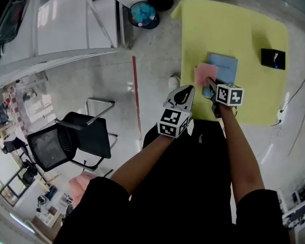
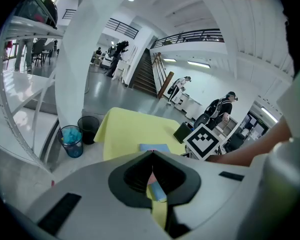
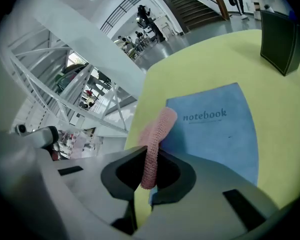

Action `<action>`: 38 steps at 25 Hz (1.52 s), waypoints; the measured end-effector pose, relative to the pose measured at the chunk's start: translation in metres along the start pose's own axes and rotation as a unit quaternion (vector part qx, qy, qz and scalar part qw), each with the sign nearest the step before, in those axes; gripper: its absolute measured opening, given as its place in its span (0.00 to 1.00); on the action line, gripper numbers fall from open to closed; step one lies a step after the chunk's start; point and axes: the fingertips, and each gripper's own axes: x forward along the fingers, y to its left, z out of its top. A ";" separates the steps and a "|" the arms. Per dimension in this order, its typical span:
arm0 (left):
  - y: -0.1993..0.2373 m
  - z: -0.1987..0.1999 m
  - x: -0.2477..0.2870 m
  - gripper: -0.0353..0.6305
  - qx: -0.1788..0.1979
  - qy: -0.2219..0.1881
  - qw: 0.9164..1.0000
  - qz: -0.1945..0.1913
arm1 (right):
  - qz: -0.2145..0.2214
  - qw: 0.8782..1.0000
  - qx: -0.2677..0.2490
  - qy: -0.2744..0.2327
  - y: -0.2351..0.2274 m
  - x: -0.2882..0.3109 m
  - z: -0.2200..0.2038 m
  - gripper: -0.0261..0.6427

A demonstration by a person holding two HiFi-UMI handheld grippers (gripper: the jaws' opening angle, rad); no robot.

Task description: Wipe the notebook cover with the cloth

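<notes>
The right claw (image 3: 149, 171) is closed on the pink cloth (image 3: 155, 139), which it pinches by one end. The free part of the cloth bends forward over the left edge of the blue notebook (image 3: 217, 131). This notebook lies flat on the yellow table (image 1: 259, 34), cover up, with the word "notebook" printed on it. Seen from above, the cloth (image 1: 205, 74) covers the near-left corner of the notebook (image 1: 224, 65).

The left claw (image 1: 186, 92) has its jaws pressed together with nothing between them. It hangs at the table's near-left edge, beside the right claw (image 1: 211, 83) and apart from the cloth. A black box (image 1: 272, 58) stands on the table, well apart from the notebook.
</notes>
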 end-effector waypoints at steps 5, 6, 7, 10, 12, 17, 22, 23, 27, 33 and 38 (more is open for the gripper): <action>0.007 -0.007 -0.002 0.08 -0.009 0.004 1.000 0.009 | -0.030 0.999 0.006 0.018 -0.015 0.008 -0.006 0.10; 0.007 -0.007 -0.002 0.08 -0.008 0.004 1.000 0.008 | -0.032 0.999 0.007 0.021 -0.016 0.009 -0.007 0.10; 0.008 -0.007 -0.002 0.08 -0.008 0.005 1.000 0.008 | -0.034 0.999 0.008 0.022 -0.017 0.010 -0.008 0.10; 0.009 -0.008 -0.002 0.08 -0.007 0.006 1.000 0.005 | -0.041 0.999 0.011 0.024 -0.016 0.010 -0.008 0.10; 0.008 -0.009 0.001 0.08 -0.006 0.007 1.000 0.002 | -0.047 0.998 0.014 0.027 -0.016 0.010 -0.008 0.10; 0.002 -0.010 0.009 0.08 -0.002 0.009 1.000 -0.003 | -0.053 0.998 0.024 0.029 -0.020 0.010 -0.008 0.10; -0.004 -0.014 0.010 0.08 -0.002 0.010 1.000 -0.001 | -0.058 0.998 0.012 0.035 -0.025 0.005 -0.010 0.10; -0.006 -0.017 0.011 0.08 -0.001 0.012 1.000 -0.001 | -0.056 0.998 0.011 0.036 -0.027 0.005 -0.011 0.10; -0.012 -0.027 0.014 0.08 -0.004 0.021 1.000 -0.003 | -0.055 0.998 0.005 0.039 -0.035 0.001 -0.012 0.10; -0.023 -0.031 0.018 0.08 -0.003 0.025 1.000 -0.005 | -0.048 0.998 0.007 0.036 -0.043 -0.005 -0.012 0.10; -0.032 -0.028 0.021 0.08 0.002 0.026 1.000 -0.007 | -0.050 0.998 0.010 0.035 -0.052 -0.014 -0.010 0.10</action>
